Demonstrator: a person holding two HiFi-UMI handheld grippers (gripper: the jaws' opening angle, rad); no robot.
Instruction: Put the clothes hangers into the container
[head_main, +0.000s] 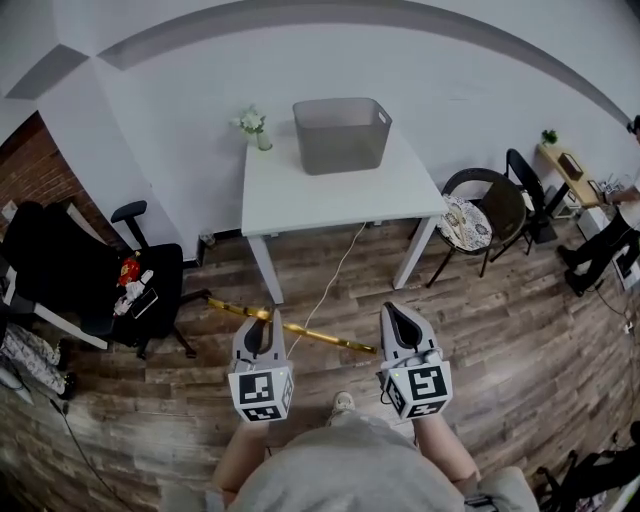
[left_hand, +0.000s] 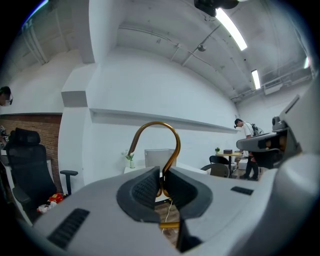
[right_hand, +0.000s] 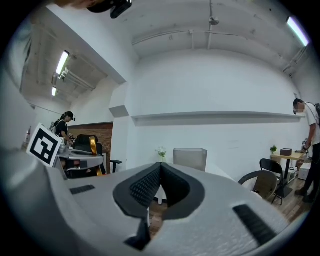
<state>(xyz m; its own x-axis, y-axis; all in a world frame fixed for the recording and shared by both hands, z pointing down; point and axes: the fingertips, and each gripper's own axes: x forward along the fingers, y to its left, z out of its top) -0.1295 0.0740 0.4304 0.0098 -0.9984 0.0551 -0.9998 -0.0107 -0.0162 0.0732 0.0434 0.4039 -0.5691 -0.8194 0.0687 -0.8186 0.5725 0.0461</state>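
Note:
A gold metal clothes hanger (head_main: 312, 334) hangs level above the wooden floor, in front of the white table (head_main: 330, 200). My left gripper (head_main: 262, 326) is shut on its neck. In the left gripper view the gold hook (left_hand: 156, 131) curves up from between the closed pads of that gripper (left_hand: 161, 176). My right gripper (head_main: 400, 313) is beside it on the right, shut with nothing in it (right_hand: 159, 171). The grey container (head_main: 341, 134) stands at the table's far edge, well ahead of both grippers. It also shows as a small grey container (left_hand: 159, 156) over the left jaws and as a grey container (right_hand: 190, 159) in the right gripper view.
A small plant in a vase (head_main: 253, 125) stands left of the container. A black office chair (head_main: 95, 275) with clutter is at the left. At the table's right is a round black chair (head_main: 482, 215). A white cable (head_main: 335, 272) runs across the floor under the table. People are at a desk at far right.

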